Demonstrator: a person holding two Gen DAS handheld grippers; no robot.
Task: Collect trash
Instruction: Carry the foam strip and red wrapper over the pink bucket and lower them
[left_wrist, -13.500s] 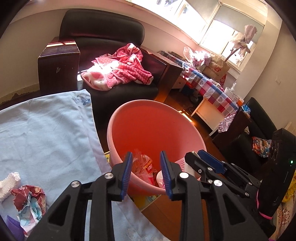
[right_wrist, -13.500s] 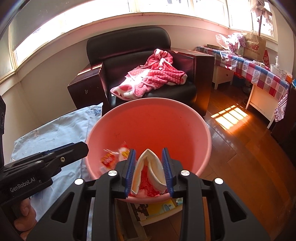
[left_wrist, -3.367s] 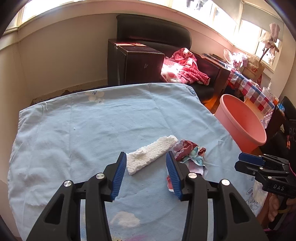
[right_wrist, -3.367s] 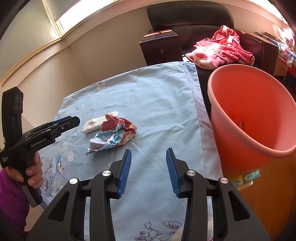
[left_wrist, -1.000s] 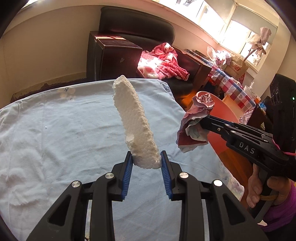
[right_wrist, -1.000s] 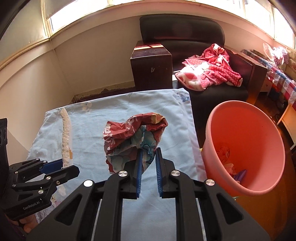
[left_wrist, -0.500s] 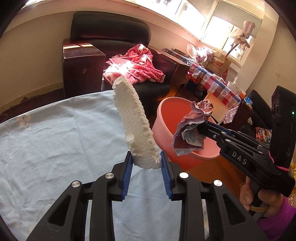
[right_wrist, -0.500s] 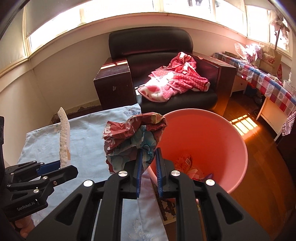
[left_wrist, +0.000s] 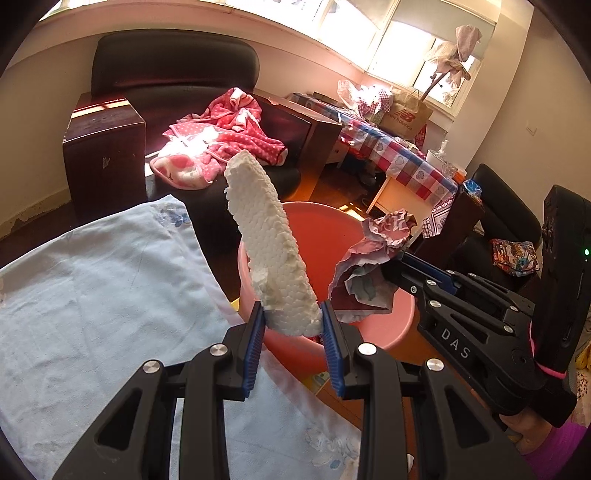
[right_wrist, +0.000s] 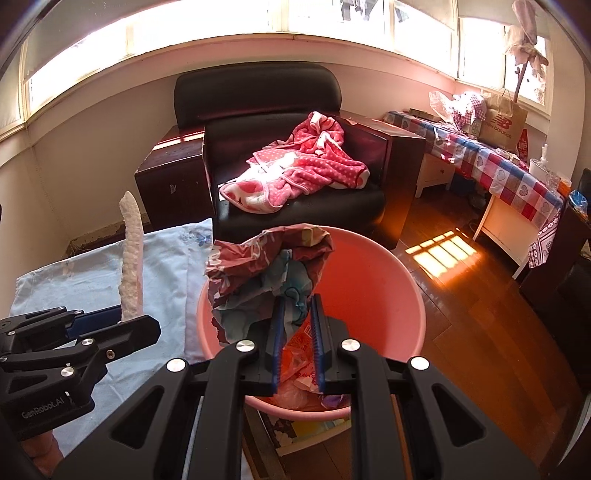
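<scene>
A light blue cloth (left_wrist: 92, 288) covers the table on the left side of both views. Above its right edge, the left gripper (left_wrist: 291, 321) is clamped on the lower end of a long white foam strip (left_wrist: 266, 240), which stands up tilted from between its blue pads. In the right wrist view the same strip (right_wrist: 131, 273) appears thin and upright, rising from the left gripper (right_wrist: 110, 321) at the left edge.

Just right of the cloth sits a pink bucket (right_wrist: 399, 280) on the wooden floor, with wrappers and other trash at its bottom. The right gripper (right_wrist: 297, 314) hangs over the bucket's opening, pinching a crumpled wrapper (right_wrist: 266, 273) in dark red and pale blue. In the left wrist view that wrapper (left_wrist: 369, 273) hangs over the bucket (left_wrist: 369, 328) from the tip of the right gripper (left_wrist: 400, 264).

Behind the bucket is a black armchair (right_wrist: 258, 96) with a pink dotted blanket (right_wrist: 303, 166) on its seat. Farther right, a table with a checked cloth (right_wrist: 517, 177) stands under the windows.
</scene>
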